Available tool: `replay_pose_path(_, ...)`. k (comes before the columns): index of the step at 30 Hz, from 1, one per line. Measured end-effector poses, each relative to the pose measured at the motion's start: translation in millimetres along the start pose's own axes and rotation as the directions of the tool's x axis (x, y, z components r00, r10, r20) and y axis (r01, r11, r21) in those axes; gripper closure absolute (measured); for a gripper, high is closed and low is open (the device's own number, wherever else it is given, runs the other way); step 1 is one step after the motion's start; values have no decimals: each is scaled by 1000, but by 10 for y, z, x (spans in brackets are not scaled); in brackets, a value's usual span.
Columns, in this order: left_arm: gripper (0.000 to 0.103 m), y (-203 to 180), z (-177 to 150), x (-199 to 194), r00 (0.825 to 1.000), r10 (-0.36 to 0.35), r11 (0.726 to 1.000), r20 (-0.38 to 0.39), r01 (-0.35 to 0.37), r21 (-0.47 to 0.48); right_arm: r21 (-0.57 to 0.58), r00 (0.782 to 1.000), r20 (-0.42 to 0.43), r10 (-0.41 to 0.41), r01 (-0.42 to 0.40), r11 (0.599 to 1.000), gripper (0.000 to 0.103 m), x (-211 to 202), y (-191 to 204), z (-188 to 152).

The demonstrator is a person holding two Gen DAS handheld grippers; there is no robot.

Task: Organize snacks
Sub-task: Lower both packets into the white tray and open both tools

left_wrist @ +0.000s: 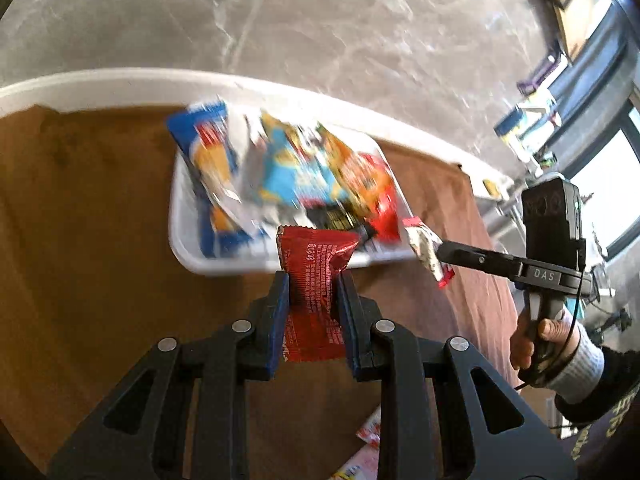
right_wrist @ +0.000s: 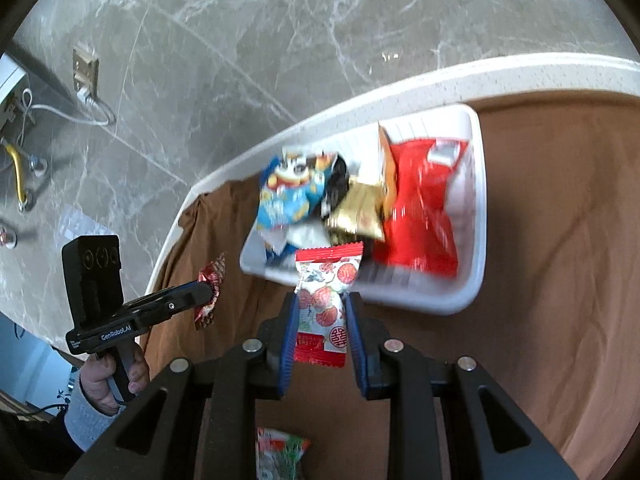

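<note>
Left gripper [left_wrist: 313,280] clamps a red sachet [left_wrist: 314,280], long axis along the fingers, pointing at the blurred, apparently full tray [left_wrist: 182,248]. Right gripper [right_wrist: 322,304] likewise clamps a white-red sachet [right_wrist: 326,300].

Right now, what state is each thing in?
left hand-held gripper: shut on red packet, lifted off the cloth
right hand-held gripper: shut on white lychee-print packet, lifted
white tray: on the brown cloth, holding several snack bags
green-and-white packet: lying loose on the cloth
</note>
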State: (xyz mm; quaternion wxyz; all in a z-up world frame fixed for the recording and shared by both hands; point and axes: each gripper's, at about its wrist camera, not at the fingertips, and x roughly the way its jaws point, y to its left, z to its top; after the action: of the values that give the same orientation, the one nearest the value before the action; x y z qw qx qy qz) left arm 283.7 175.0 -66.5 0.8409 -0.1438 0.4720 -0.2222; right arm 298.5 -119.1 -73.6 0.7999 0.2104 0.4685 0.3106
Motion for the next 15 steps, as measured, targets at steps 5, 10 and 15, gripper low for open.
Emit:
replay_pose_path(5, 81, 206, 314, 3, 1000, 12, 1000, 29, -11, -17, 15, 1000, 26, 5, -5, 1000, 76, 71, -60, 250)
replay_pose_path(10, 81, 367, 630, 189, 999, 9, 999, 32, -8, -32, 14, 999, 33, -3, 3, 1000, 76, 211, -72, 451)
replay_pose_path(15, 81, 424, 843, 436, 1000, 20, 1000, 17, -20, -23, 15, 999, 33, -13, 12, 1000, 76, 370, -95, 600)
